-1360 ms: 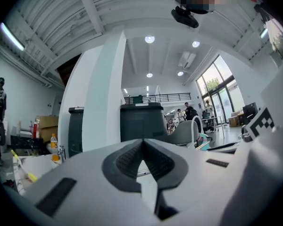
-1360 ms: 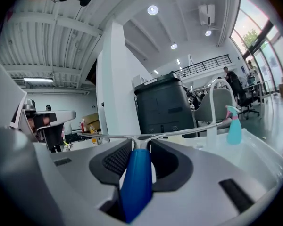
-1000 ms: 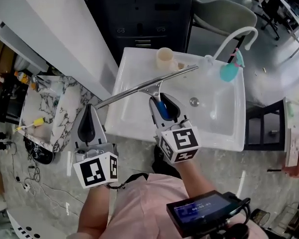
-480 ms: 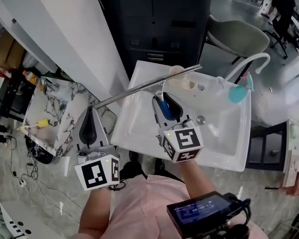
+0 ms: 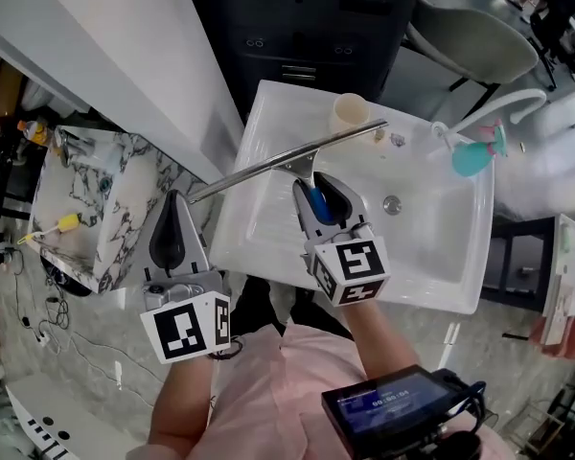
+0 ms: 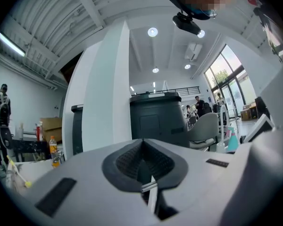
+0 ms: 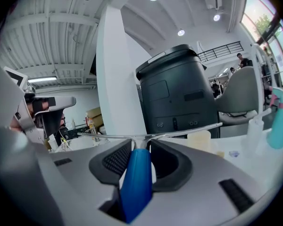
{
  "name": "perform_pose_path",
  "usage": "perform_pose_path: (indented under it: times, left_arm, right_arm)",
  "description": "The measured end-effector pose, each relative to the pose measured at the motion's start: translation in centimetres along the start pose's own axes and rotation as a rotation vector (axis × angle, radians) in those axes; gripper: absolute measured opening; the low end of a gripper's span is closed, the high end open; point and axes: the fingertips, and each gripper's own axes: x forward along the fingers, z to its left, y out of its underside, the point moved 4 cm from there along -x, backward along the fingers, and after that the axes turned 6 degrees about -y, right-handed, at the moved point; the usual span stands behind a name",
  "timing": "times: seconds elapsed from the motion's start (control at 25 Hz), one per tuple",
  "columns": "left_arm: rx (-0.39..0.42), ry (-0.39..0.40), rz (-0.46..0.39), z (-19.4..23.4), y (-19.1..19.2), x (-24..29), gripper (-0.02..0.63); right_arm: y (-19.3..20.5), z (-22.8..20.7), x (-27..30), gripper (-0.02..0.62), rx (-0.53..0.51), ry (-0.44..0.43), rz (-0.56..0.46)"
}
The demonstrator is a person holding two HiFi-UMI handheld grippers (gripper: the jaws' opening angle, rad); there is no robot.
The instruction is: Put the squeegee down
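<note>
The squeegee has a long metal blade [image 5: 268, 166] and a blue handle [image 5: 316, 205]. My right gripper [image 5: 312, 182] is shut on that handle and holds it over the white sink [image 5: 431, 257], with the blade slanting across the basin's back left part. In the right gripper view the blue handle [image 7: 137, 182] fills the gap between the pads, and the blade [image 7: 184, 132] runs crosswise just ahead of the gripper [image 7: 139, 147]. My left gripper [image 5: 175, 201] hangs left of the sink, off its edge. Its pads [image 6: 127, 161] meet with nothing between them.
A beige cup [image 5: 350, 113] stands on the sink's back rim. A teal spray bottle [image 5: 474, 156] and a white faucet [image 5: 503, 103] are at the back right. A marble-topped stand [image 5: 96, 209] with small items is on the left, a dark cabinet [image 5: 307, 27] behind the sink.
Both grippers have shifted a little and sunk slightly, the right one still carrying the squeegee over the sink. The head camera has swung as well. Neither grip has changed.
</note>
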Motion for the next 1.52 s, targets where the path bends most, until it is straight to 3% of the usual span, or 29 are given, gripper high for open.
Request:
perform_pose_path:
  times: [0.76, 1.52]
  left_arm:
    - [-0.003, 0.021, 0.191, 0.3, 8.2, 0.4, 0.009]
    - [-0.018, 0.026, 0.242, 0.9, 11.1, 1.3, 0.009]
  right_arm:
    - [12.1, -0.5, 2.1, 0.133, 0.114, -0.009, 0.228]
    - [16.1, -1.1, 3.7, 0.135, 0.143, -0.032, 0.395]
